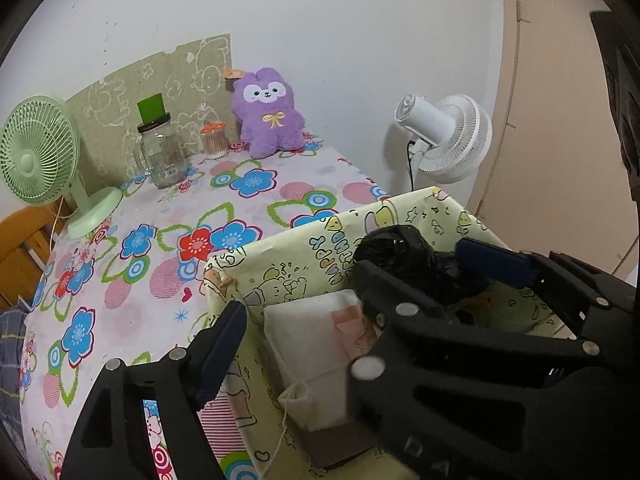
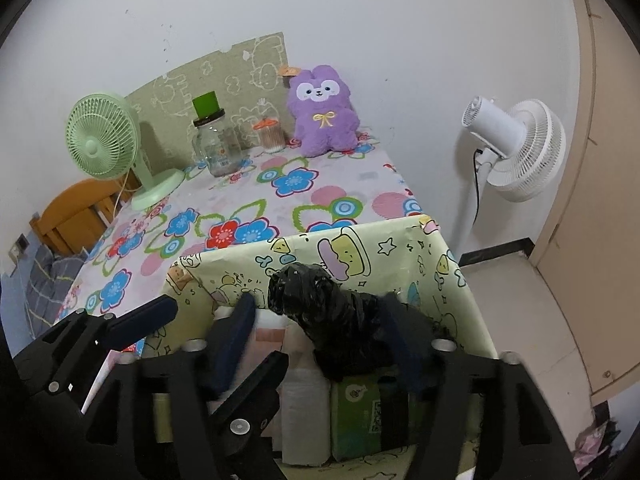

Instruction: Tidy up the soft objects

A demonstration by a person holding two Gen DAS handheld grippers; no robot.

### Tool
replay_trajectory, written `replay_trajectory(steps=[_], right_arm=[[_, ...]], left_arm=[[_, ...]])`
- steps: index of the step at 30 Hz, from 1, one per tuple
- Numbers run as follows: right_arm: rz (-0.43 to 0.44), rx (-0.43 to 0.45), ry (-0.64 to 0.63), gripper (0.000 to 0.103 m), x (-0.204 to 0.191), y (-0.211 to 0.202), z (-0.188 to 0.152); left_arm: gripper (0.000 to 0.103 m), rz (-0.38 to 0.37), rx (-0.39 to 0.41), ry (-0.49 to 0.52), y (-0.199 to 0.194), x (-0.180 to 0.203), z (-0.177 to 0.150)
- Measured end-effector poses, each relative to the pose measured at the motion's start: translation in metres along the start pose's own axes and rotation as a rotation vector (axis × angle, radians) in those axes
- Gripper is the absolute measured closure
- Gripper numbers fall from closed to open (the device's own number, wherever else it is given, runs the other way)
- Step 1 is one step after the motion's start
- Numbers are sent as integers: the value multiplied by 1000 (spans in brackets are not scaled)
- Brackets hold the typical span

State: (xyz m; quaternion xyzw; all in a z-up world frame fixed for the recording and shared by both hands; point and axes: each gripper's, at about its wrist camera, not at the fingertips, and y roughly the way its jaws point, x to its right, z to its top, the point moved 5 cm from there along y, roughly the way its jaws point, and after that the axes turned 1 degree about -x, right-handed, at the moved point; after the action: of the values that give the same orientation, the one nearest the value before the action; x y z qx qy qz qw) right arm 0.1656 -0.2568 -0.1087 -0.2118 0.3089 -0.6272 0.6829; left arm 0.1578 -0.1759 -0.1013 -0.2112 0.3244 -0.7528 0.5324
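A pale yellow cartoon-print storage box stands at the near edge of the flowered table. A crumpled black plastic bundle hangs over the box. My right gripper is over the box with its fingers either side of the bundle. My left gripper is open at the box's left wall, with one finger outside the box and the other by the bundle. White packs and a green pack lie in the box. A purple plush sits at the table's far end.
On the far side of the table stand a green desk fan, a glass jar with a green lid and a small jar of cotton swabs. A white floor fan stands to the right of the table. A wooden chair is at the left.
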Motion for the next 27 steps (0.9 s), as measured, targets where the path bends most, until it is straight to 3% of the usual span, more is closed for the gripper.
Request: replay_trajectory(steps=[10,16,27], right_arm=[[-34,33,-8,8,-5,-24,-4],[-43,62,-22,7,-13,-40,-6],[-26,109,-37,2,-40,-67,-10]], left_arm=[[12,-14,33,-4,-20,0,-4],[5,7,57,-12,-34,-7,-8],[0,49,105,-35,-66,-28,-17]])
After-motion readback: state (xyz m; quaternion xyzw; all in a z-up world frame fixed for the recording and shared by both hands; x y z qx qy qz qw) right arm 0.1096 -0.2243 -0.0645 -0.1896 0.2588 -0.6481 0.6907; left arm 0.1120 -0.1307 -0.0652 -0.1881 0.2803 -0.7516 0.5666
